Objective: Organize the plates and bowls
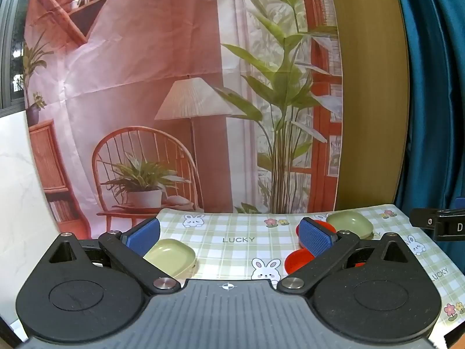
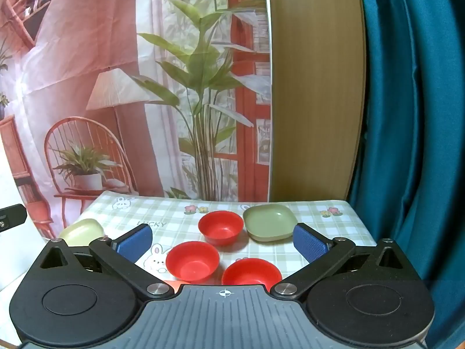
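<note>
In the right wrist view three red bowls stand on the checked tablecloth (image 2: 174, 212): one at the back (image 2: 221, 227), one at front left (image 2: 192, 260), one at front right (image 2: 251, 272). A green square plate (image 2: 269, 226) sits behind them on the right, and a paler green plate (image 2: 82, 231) at the left edge. My right gripper (image 2: 222, 244) is open and empty, above the front bowls. In the left wrist view my left gripper (image 1: 229, 237) is open and empty, with a green plate (image 1: 171, 256) by its left finger, red bowls (image 1: 298, 260) and a second green plate (image 1: 350, 225) by its right finger.
A printed backdrop (image 2: 116, 87) hangs behind the table, with a wooden panel (image 2: 314, 87) and a teal curtain (image 2: 412, 116) to the right. The other gripper's black body (image 1: 436, 224) shows at the right edge of the left wrist view.
</note>
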Available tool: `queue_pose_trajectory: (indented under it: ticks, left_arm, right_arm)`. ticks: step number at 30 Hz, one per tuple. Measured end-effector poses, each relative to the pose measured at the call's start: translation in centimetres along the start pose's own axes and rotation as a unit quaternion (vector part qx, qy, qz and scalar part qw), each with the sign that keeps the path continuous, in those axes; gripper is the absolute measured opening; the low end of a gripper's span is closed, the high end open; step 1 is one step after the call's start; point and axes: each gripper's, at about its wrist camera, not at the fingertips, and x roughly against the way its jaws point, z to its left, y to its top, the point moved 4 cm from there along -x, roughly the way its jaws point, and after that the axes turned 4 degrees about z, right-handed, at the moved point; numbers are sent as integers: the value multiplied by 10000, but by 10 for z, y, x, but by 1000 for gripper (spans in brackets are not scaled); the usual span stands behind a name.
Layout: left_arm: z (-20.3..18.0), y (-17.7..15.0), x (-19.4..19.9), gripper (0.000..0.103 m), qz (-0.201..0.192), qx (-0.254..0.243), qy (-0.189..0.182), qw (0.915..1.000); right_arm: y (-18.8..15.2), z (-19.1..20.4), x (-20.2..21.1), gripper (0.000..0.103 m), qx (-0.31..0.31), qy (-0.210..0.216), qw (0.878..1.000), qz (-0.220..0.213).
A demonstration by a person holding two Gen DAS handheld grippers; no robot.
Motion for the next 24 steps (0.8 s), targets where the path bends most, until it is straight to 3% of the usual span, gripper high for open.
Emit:
queue_pose_trajectory:
  ticks: [24]
  left_arm:
    - [1,-1,4,103,-74,16,27,10000]
  right_arm:
    - [-1,0,1,103,2,-1,10000,-17]
